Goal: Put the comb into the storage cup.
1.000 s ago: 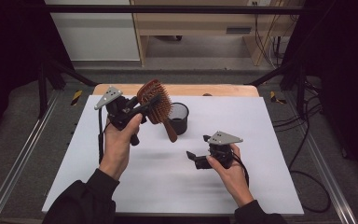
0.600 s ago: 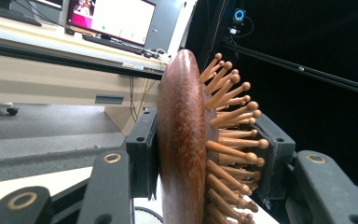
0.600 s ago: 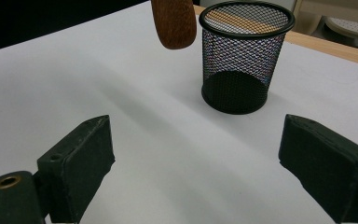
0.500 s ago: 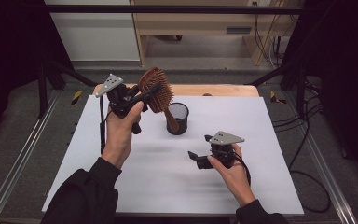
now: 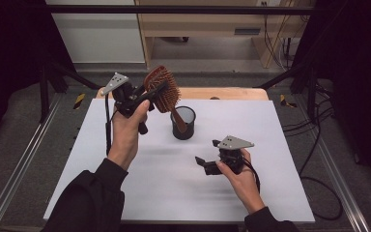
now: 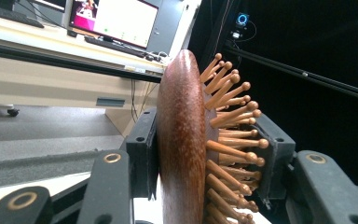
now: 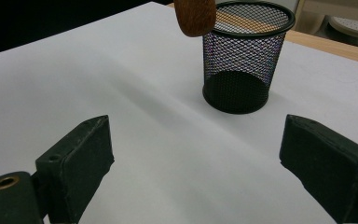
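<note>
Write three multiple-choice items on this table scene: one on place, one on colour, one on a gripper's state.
1. Where is the brown wooden paddle hairbrush?
A. flat on the table
B. held above the black mesh cup
C. inside a drawer

2. What colour is the mesh cup?
A. black
B. red
C. white

3. How stands the right gripper?
A. shut on the cup
B. shut on the brush
C. open

Answers: 1 B, the left gripper clamps its head aloft; 2 A, dark mesh throughout; 3 C, its jaws stand apart over the bare white table.

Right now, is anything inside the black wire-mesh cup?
The black wire-mesh cup looks empty through its mesh. The brown wooden hairbrush hangs with its handle tip at the cup's rim; whether it dips inside is unclear.
</note>
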`<state>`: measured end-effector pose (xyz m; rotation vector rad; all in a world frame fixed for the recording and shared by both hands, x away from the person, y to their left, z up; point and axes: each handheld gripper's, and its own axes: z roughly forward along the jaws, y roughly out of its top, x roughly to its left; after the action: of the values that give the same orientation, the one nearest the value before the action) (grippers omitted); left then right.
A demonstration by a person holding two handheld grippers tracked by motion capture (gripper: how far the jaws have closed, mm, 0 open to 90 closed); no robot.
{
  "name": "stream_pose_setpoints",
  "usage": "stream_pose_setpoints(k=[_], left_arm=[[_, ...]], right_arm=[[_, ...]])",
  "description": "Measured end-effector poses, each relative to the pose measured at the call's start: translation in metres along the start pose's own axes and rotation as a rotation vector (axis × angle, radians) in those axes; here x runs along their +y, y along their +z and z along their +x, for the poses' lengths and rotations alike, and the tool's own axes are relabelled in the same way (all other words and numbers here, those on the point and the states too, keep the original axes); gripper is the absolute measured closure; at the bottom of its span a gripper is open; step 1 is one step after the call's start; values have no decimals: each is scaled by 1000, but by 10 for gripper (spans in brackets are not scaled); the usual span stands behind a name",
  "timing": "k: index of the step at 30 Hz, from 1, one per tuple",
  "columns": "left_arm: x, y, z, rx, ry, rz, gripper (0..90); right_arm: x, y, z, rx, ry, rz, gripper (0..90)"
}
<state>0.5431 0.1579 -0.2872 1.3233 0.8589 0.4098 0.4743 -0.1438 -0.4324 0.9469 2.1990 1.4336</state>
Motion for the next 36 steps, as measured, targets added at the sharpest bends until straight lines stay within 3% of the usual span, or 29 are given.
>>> stream_pose_setpoints(k=[36], left_arm=[[13,7,2,17,3,-38,510]], right_arm=[[0,-2,-2,-5,1,-11,91]])
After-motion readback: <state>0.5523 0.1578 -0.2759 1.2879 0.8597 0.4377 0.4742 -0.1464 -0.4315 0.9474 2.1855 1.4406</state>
